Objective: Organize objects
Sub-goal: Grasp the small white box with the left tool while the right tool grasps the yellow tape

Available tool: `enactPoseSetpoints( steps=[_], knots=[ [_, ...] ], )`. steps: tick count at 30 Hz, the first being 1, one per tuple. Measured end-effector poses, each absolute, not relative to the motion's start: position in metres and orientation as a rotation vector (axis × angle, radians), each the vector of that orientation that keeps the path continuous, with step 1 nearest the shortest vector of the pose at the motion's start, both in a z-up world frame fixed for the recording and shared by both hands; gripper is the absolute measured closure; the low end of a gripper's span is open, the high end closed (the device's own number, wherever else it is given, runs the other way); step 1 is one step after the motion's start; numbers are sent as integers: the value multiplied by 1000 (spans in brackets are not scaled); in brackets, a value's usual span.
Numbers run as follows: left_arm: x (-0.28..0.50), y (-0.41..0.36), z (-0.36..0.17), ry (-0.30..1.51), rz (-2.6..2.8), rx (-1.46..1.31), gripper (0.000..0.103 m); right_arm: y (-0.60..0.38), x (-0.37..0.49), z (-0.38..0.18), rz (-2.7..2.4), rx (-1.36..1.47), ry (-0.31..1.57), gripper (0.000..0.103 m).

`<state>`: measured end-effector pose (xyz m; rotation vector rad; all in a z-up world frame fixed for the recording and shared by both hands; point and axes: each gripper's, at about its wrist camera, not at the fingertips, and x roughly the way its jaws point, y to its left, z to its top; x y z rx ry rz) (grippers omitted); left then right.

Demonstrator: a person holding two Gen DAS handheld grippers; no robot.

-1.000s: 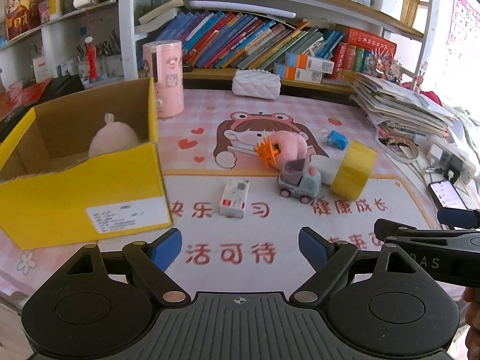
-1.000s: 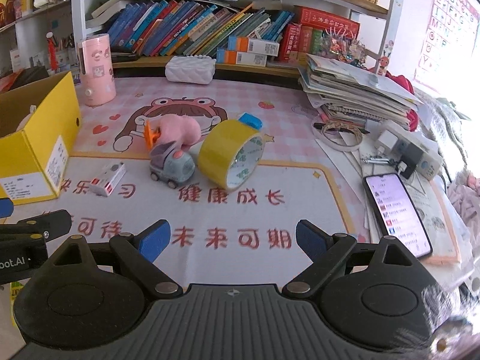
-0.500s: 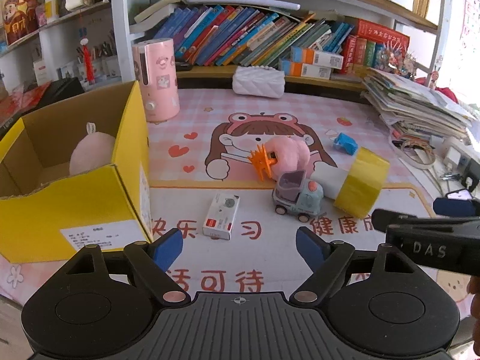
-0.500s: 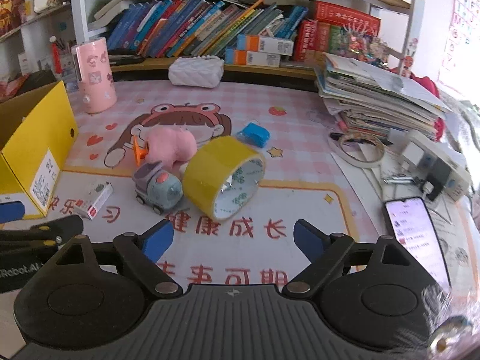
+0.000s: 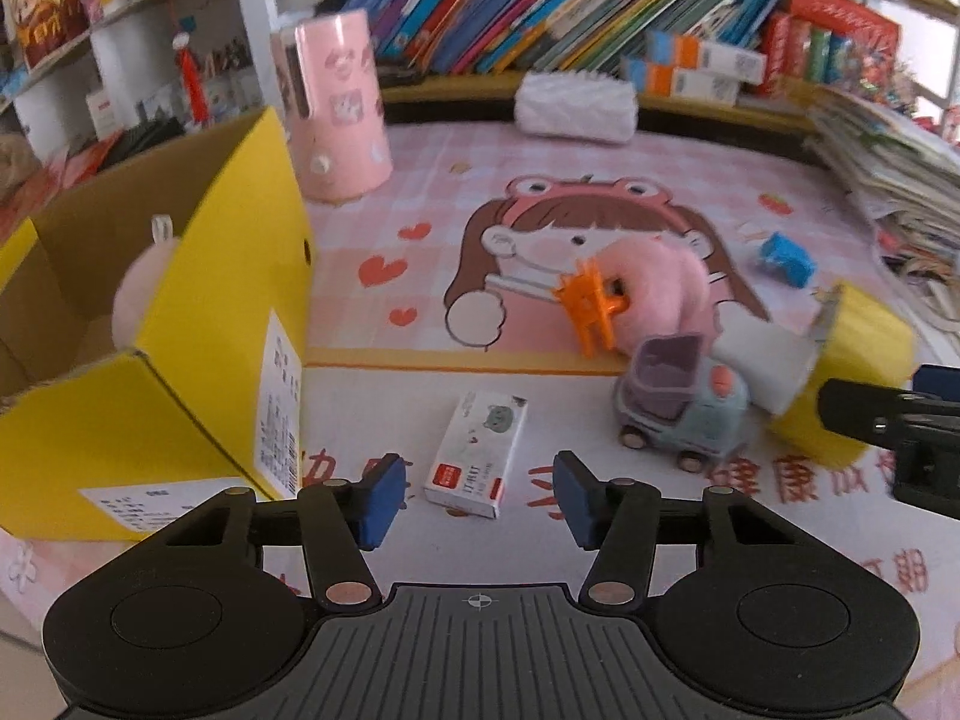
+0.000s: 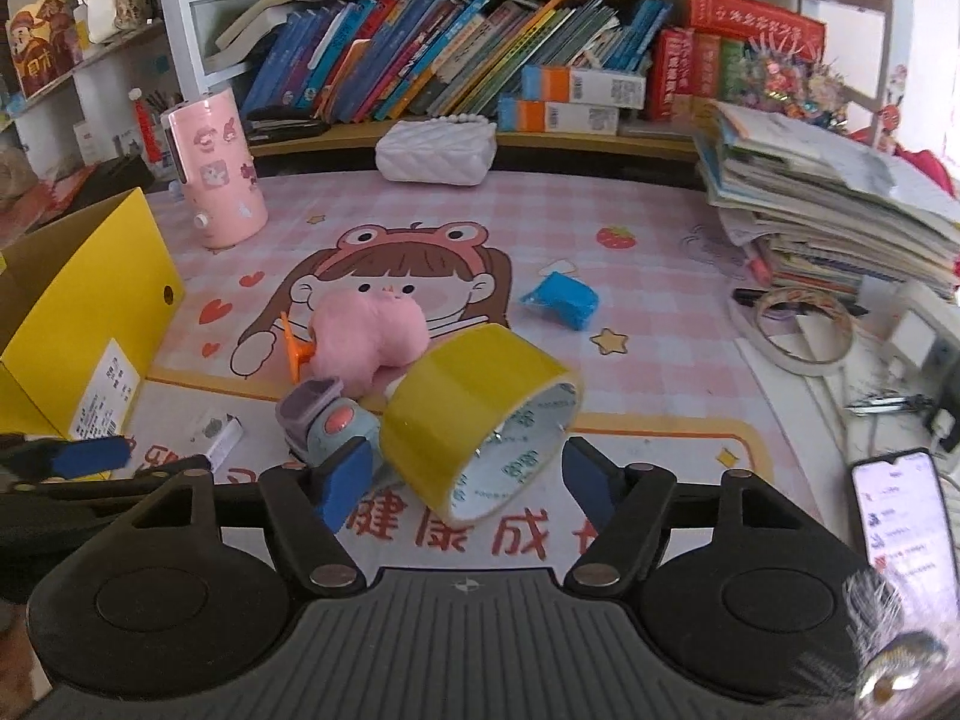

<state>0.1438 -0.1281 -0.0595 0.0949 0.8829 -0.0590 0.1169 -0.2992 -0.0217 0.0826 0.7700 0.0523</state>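
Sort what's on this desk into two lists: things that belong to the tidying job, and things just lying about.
Likely part of the job:
- yellow box
- small white carton
- toy truck
- yellow tape roll
- pink plush
- orange clip
- blue packet

Just lying about:
- pink canister
- white pouch
- paper stack
- phone
- shelf books

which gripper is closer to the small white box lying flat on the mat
Left. The left gripper has the small white box just ahead between its closing fingers, not yet touching. The right gripper is off to the box's right, closing around the yellow tape roll.
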Motion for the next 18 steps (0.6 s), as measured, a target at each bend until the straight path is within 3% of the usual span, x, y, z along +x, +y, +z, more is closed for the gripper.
enactPoseSetpoints(
  steps=[6, 9, 13, 15, 18],
  knots=[
    [161, -125, -73, 940, -36, 63, 50, -305, 133, -26, 102, 124, 781, 36],
    [164, -124, -74, 932, -42, 44, 56, -306, 140, -28, 122, 134, 787, 42],
    [164, -131, -73, 923, -77, 60, 75, -308, 146, -30, 160, 169, 797, 60],
    [163, -133, -72, 926, -83, 64, 75, -308, 146, -29, 177, 177, 798, 65],
    [161, -131, -70, 935, -97, 36, 76, -306, 143, -27, 187, 160, 794, 82]
  ],
)
